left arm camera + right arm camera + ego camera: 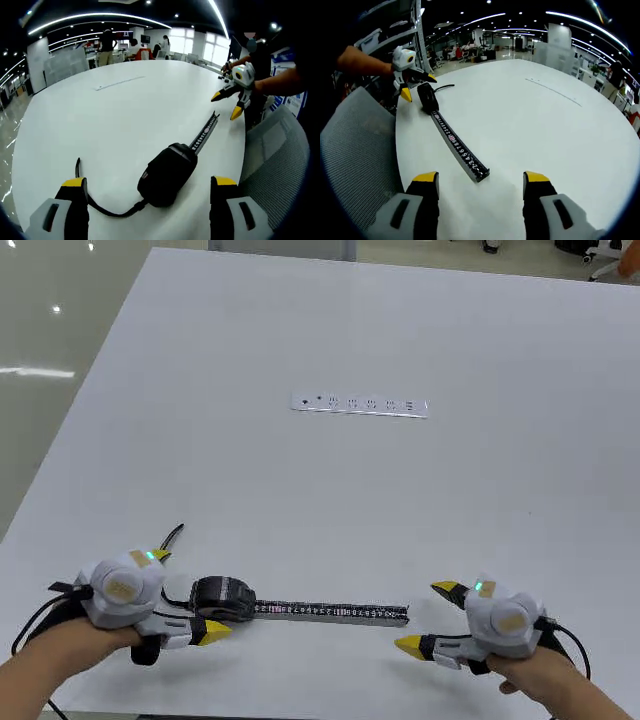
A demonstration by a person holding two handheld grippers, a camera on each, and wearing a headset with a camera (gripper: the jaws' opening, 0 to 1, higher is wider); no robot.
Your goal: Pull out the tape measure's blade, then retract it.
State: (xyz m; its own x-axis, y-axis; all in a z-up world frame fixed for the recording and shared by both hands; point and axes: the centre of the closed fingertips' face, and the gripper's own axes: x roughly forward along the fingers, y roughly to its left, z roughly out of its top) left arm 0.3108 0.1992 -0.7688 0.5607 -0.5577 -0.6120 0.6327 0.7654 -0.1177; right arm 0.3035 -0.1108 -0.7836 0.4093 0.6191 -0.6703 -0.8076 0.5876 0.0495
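A black tape measure (222, 597) lies near the table's front edge, its blade (330, 612) drawn out to the right and flat on the white table (330, 490). My left gripper (188, 593) is open, and the case (167, 172) sits between its yellow fingertips (75, 182) without touching them. My right gripper (427, 616) is open just past the blade's end hook (480, 175), which lies a little short of its tips. The numbered blade (457, 145) runs back to the case (426, 96). A black strap (100, 207) trails from the case.
A white power strip (359, 405) lies flat mid-table, far beyond the grippers. A grey mesh chair (280, 165) stands at the table's near edge. People stand around desks in the office background.
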